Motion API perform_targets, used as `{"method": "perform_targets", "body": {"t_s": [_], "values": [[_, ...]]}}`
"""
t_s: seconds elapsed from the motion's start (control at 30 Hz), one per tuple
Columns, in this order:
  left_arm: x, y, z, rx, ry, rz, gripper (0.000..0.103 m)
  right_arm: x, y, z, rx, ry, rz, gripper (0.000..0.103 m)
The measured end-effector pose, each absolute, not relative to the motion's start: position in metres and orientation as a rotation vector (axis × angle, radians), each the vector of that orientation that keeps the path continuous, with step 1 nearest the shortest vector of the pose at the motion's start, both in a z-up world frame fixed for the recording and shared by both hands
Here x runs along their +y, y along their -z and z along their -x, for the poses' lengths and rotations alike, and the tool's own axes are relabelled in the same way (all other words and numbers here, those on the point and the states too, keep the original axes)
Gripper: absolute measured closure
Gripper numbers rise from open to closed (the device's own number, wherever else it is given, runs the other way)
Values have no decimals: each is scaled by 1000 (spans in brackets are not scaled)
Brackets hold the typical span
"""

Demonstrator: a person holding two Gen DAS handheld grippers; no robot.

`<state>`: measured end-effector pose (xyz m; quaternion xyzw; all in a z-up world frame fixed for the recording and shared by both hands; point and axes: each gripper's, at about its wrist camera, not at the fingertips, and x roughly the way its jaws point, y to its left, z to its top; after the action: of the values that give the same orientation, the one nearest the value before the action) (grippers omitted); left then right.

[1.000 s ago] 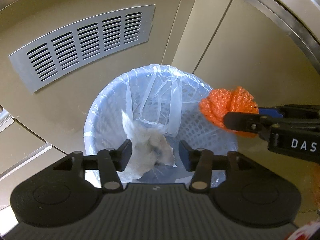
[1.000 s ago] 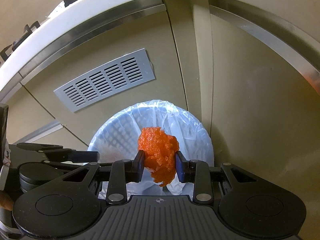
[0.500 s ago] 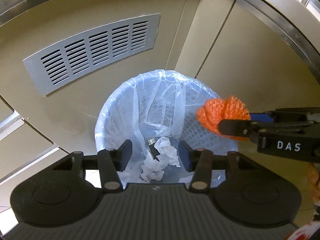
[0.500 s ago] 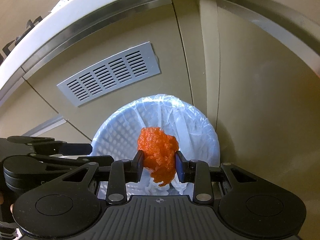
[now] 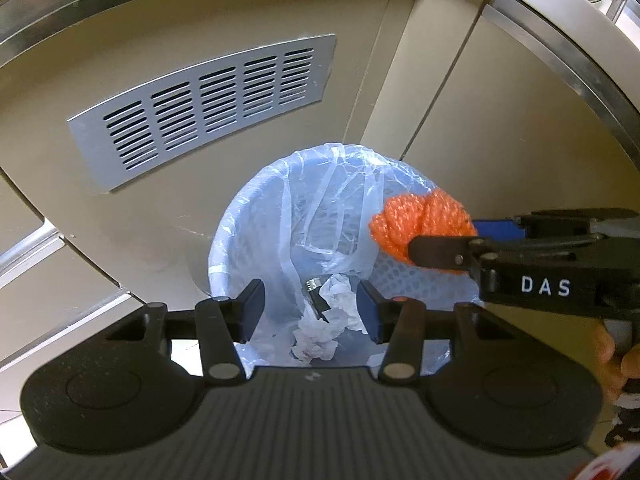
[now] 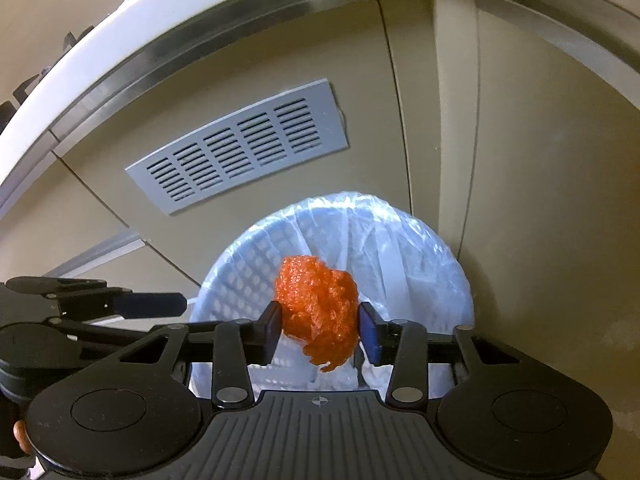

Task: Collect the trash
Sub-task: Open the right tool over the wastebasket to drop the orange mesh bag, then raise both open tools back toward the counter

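The right gripper (image 6: 320,328) hangs over the lined bin (image 6: 448,256), its jaws opening – the orange mesh wad (image 6: 318,312) sits between the pads, a gap at the right one. The left gripper (image 5: 310,308) stands half open and empty above the crumpled paper (image 5: 320,332) at the bin's bottom.

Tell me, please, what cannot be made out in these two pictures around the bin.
- Bin bottom, left wrist view: the near part is hidden behind the left gripper.
- Dark item beside the tissue, left wrist view: too small to identify.
- Orange wad, right wrist view: it hides the trash below; whether the opening right gripper touches it is unclear.
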<state>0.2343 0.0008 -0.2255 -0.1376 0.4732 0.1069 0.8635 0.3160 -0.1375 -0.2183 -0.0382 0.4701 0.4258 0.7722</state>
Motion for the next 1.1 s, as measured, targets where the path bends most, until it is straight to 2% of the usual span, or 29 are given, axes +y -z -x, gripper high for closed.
{"method": "perform_targets", "body": {"t_s": [0.2,0.67,1.1], "values": [[3,220,-230,984,-232,289,57,-131,213,-316,991,-936,74,44],[-1,201,-216,979,-237,286,57,-148,200,-305,1039,-930,104,41],[2,119,-206,860,-265,253,57,-161,119,-296,938,-996,15,40]]}}
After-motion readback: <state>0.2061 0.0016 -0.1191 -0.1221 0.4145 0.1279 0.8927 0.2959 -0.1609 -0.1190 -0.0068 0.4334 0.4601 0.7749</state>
